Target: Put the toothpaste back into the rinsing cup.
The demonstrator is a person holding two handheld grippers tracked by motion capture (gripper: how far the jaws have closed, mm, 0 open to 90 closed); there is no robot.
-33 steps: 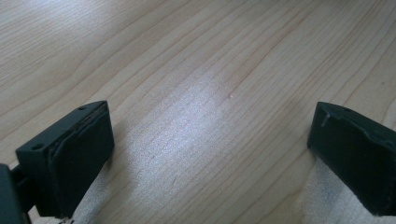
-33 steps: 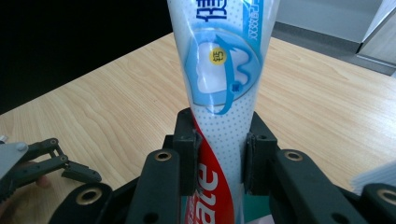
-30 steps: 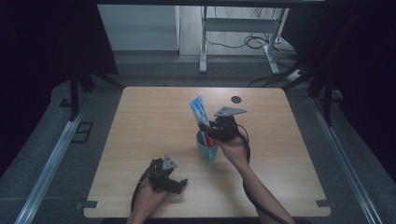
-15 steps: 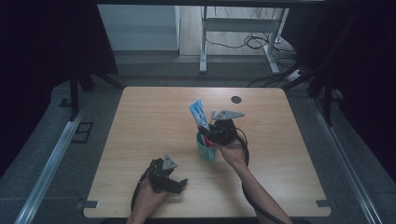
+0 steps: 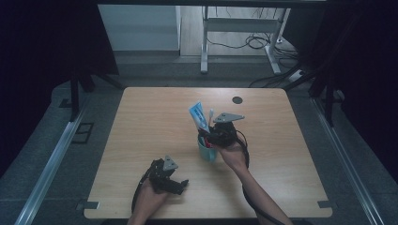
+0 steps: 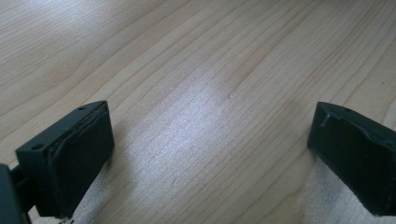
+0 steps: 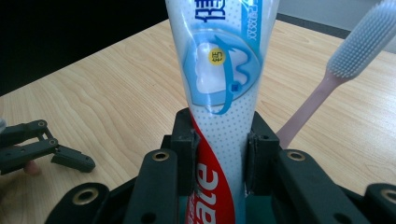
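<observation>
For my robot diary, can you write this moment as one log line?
right gripper: shut on toothpaste tube | tube: in cup | left gripper: open, on table

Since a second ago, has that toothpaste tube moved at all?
Yes. The toothpaste tube, clamped in the right gripper, has slid slightly toward the table's near edge, farther from the dark round spot.

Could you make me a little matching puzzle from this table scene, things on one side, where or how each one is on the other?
Things:
1. toothpaste tube
2. toothbrush
3. left tongs
4. cup

States:
A. open over bare wood
B. teal, standing on the table
C. pinched between the right tongs
D. pink handle, leaning beside the tube

Pairs: 1-C, 2-D, 3-A, 4-B
</observation>
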